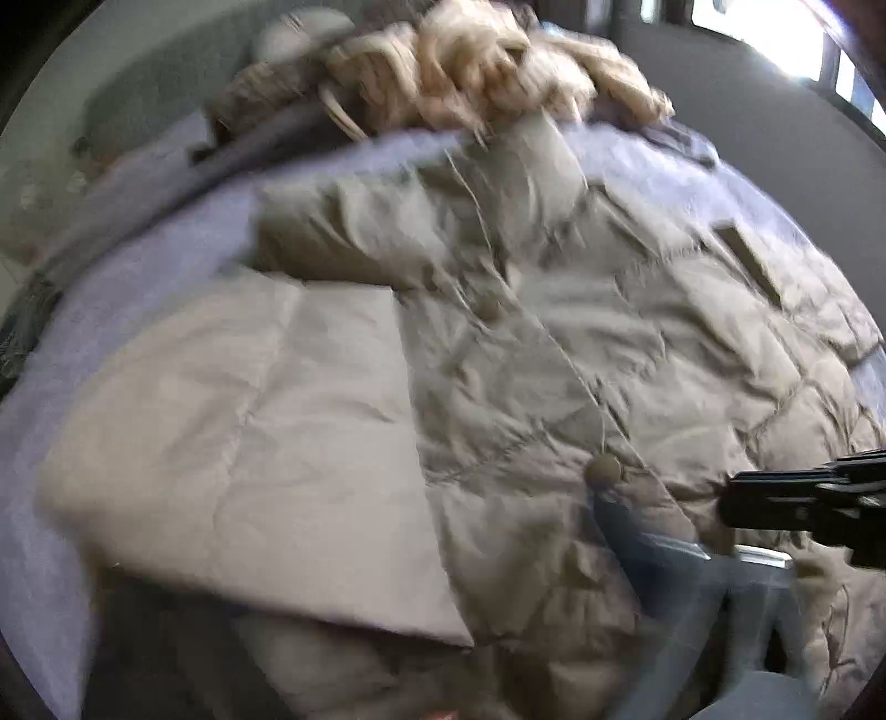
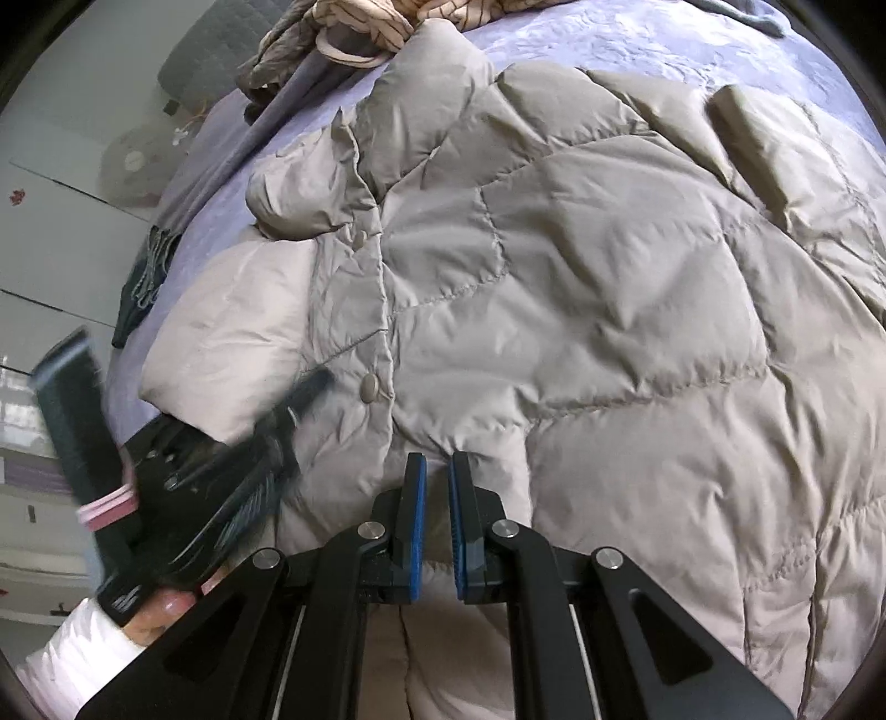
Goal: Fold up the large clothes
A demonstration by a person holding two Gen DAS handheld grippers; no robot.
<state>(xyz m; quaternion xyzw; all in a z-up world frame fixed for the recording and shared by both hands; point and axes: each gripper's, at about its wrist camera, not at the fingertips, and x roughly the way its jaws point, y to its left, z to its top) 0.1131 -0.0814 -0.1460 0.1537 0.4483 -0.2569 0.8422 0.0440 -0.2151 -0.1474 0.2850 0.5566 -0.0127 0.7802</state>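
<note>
A large beige quilted down coat [image 2: 581,266] lies spread on the lavender bed sheet [image 2: 609,39]; it also fills the blurred left wrist view as the coat [image 1: 526,332]. Its snap-button front edge [image 2: 368,387] runs down the middle, with paler lining [image 2: 232,332] showing to the left. My right gripper [image 2: 437,471] hovers over the coat's lower front, its blue pads nearly together with nothing between them. It shows as the black right gripper [image 1: 731,501] at the right edge. My left gripper [image 2: 183,387], held by a hand in a white sleeve, is blurred, fingers spread wide over the lining's edge.
A heap of cream and tan clothes [image 2: 360,22] sits at the head of the bed, seen too as the heap [image 1: 470,61]. A dark fringed scarf [image 2: 144,277] hangs at the bed's left edge. A grey cushion [image 2: 221,44] lies beyond on the pale floor.
</note>
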